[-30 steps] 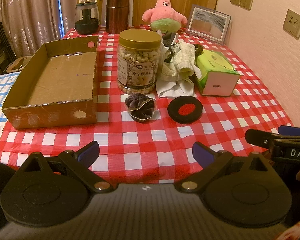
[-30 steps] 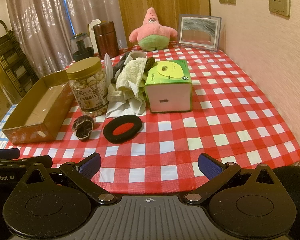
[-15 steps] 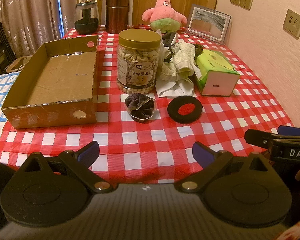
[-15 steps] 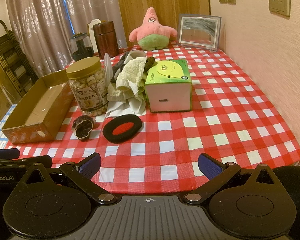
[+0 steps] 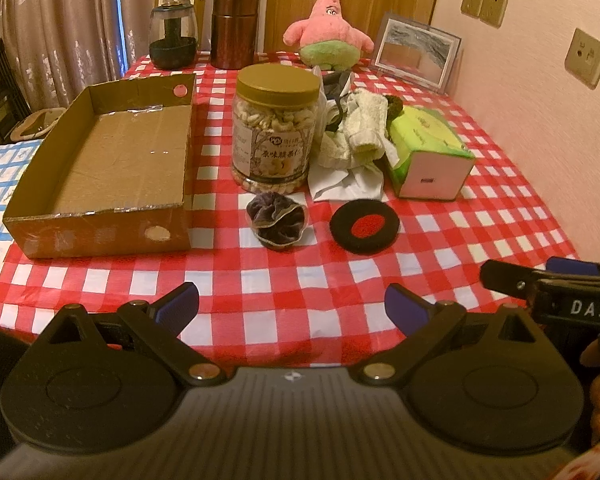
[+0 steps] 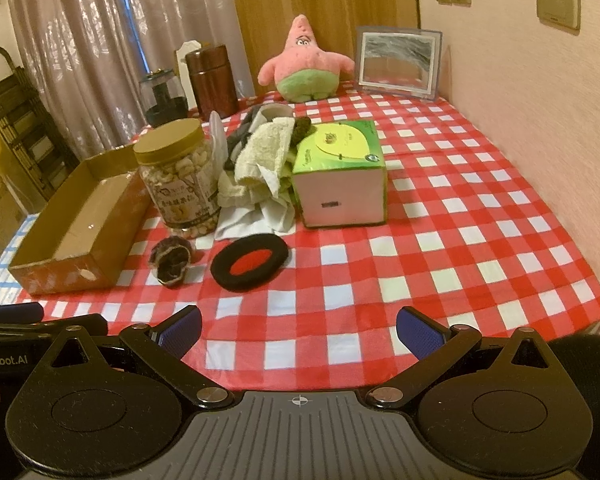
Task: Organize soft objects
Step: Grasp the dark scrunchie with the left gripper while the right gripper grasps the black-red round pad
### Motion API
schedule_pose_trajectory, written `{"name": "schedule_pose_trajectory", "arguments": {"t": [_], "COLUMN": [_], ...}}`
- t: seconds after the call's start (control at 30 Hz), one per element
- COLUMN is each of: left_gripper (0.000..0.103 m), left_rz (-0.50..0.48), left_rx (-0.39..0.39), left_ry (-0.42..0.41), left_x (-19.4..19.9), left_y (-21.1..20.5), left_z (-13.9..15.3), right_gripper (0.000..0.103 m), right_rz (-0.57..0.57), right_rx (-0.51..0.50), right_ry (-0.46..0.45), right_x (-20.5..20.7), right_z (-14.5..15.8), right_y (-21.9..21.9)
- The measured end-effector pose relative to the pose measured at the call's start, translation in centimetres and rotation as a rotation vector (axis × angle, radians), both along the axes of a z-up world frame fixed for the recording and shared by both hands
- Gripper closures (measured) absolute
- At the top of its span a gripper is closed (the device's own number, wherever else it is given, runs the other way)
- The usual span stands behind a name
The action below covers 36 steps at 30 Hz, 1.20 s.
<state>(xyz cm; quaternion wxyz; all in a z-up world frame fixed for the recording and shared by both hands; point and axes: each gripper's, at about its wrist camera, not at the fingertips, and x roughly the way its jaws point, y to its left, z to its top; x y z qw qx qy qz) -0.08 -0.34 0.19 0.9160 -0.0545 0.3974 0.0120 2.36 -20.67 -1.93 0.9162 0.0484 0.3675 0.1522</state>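
Note:
A dark velvet scrunchie (image 5: 278, 220) (image 6: 171, 259) and a black ring-shaped pad with a red centre (image 5: 365, 226) (image 6: 250, 262) lie on the red checked tablecloth. Behind them a heap of pale cloths (image 5: 354, 144) (image 6: 260, 164) rests between a nut jar and a green tissue box. A pink star plush (image 5: 327, 32) (image 6: 305, 68) sits at the far end. An open cardboard box (image 5: 32, 200) (image 6: 72, 208) stands at the left. My left gripper (image 5: 292, 307) and right gripper (image 6: 299, 329) hang open over the near table edge, holding nothing.
Between the cardboard box and the cloths stands a nut jar (image 5: 275, 132) (image 6: 180, 176). A green tissue box (image 5: 428, 152) (image 6: 340, 172) lies right of the heap. A brown canister (image 5: 234, 30), a glass pot (image 5: 174, 36) and a picture frame (image 5: 416, 52) line the far edge. Wall on the right.

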Motion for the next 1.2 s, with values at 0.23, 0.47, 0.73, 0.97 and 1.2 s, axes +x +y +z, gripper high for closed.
{"name": "schedule_pose_trajectory", "arguments": {"t": [0.23, 0.47, 0.73, 0.97, 1.2], "left_gripper": [0.005, 0.009, 0.017, 0.029, 0.051], "left_rz": [-0.01, -0.068, -0.163, -0.182, -0.185], "left_rx": [-0.007, 0.057, 0.137, 0.165, 0.136], "left_ry": [-0.036, -0.023, 0.009, 0.033, 0.041], "left_x": [2.1, 6.0, 10.3, 13.1, 14.1], "left_y": [0.6, 1.0, 0.9, 1.5, 2.0], "left_z": [1.4, -0.3, -4.2, -6.7, -8.0], "right_gripper": [0.001, 0.001, 0.001, 0.013, 0.024], "right_rz": [-0.002, -0.013, 0.0, 0.044, 0.077], "right_rx": [0.0, -0.005, -0.019, -0.049, -0.044], "right_ry": [-0.027, -0.017, 0.023, 0.066, 0.077], "right_x": [2.4, 5.5, 8.5, 10.5, 11.7], "right_z": [0.4, -0.8, -3.7, -5.9, -6.9], "right_y": [0.8, 0.9, 1.3, 2.6, 3.9]}}
